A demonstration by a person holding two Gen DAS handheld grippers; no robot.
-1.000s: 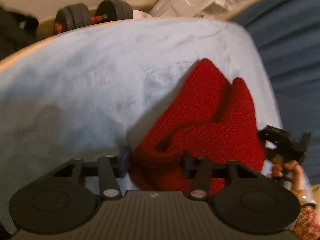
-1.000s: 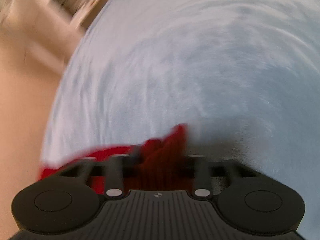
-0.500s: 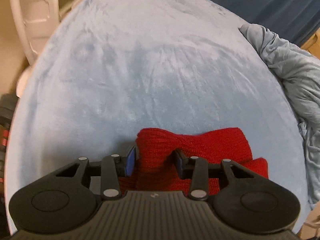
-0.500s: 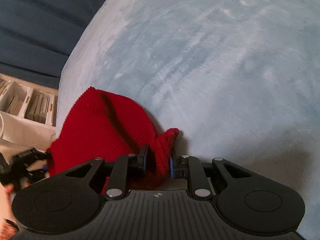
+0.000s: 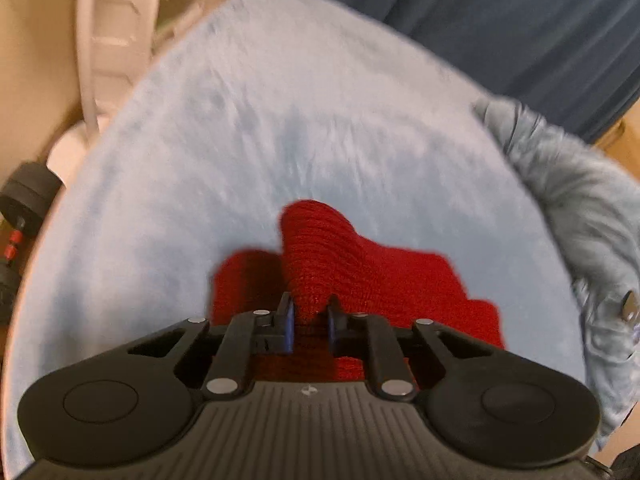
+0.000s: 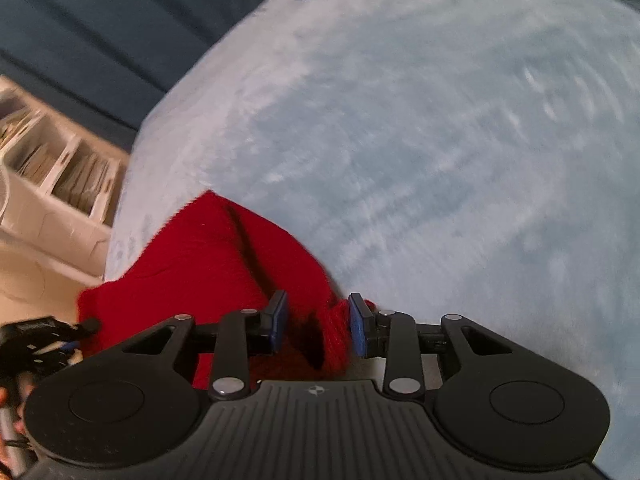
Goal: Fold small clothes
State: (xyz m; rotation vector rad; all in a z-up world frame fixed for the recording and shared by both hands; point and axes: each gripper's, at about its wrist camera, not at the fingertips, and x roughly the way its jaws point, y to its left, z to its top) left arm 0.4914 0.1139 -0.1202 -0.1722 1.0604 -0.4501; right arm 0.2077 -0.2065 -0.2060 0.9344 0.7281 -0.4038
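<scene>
A red knitted garment (image 5: 352, 268) lies on the light blue fleece surface (image 5: 280, 120). My left gripper (image 5: 308, 322) is shut on a raised fold of it, which stands up between the blue pads. In the right wrist view the same red garment (image 6: 208, 264) spreads to the left. My right gripper (image 6: 318, 326) is open, its pads on either side of a bunched red edge. The left gripper (image 6: 40, 340) shows at the far left edge of that view.
A crumpled grey-blue garment (image 5: 580, 208) lies at the right of the surface. A dark blue curtain (image 5: 500, 20) hangs behind. A white plastic frame (image 5: 108, 52) and black dumbbells (image 5: 20, 208) stand at the left. White storage drawers (image 6: 52, 168) sit beyond the edge.
My left gripper has closed on the red fold and lifted it. My right gripper has opened, releasing the red edge it held half a second ago.
</scene>
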